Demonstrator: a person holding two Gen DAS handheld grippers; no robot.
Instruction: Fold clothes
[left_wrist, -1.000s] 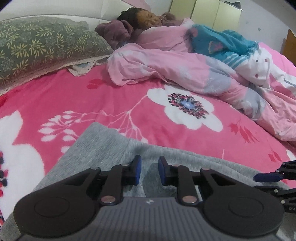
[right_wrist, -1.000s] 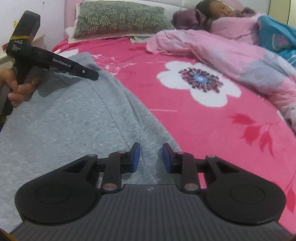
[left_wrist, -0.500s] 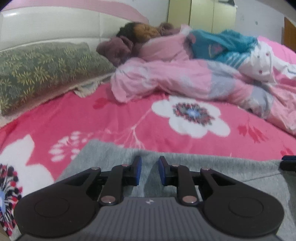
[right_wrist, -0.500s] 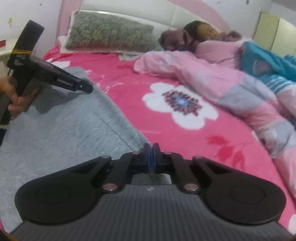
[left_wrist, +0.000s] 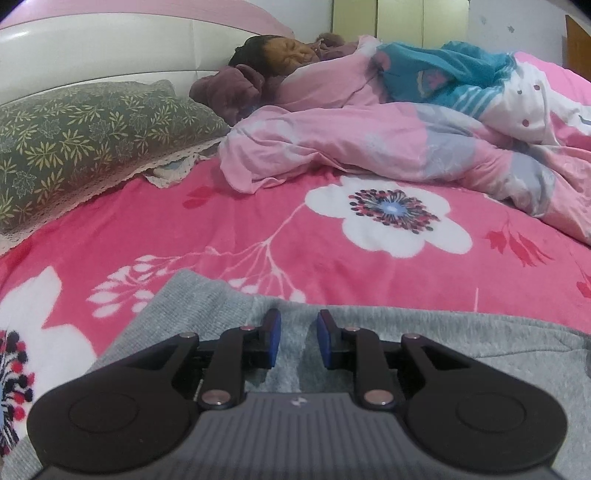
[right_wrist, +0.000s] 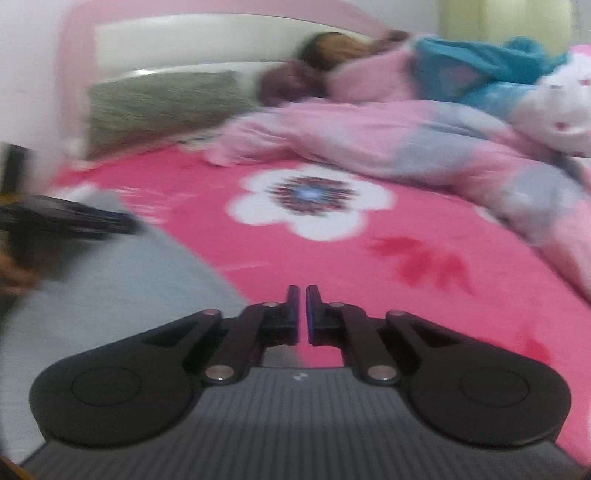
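Grey knit garment: spread flat on the near part of the pink flower-print bed cover, its ribbed far edge running across the near edge of the bed; the bulk lies toward the near left corner in the right wrist view.
Left gripper: blue pads stand a little apart with the grey cloth lying between and beneath them; they do not look pressed on it.
Right gripper: jaws have just been opening from fully pressed together, now a thin slit apart; only pink cover shows through the gap, no cloth visibly pinched. The view is smeared, so the hem cannot be made out.
Risk, missed grip: the right jaws sit at the garment's right border and seem to have parted without fabric, so a lift now would likely raise one side only and skew the fold.
Risk, wrong layer: closing low could pinch the bed cover along with the garment.
Risk, sleeping person: lies under a pink and grey quilt toward the far side, well apart from the garment; a wide swing could disturb it.
Green leaf-print pillow: far left corner, clear of the work.
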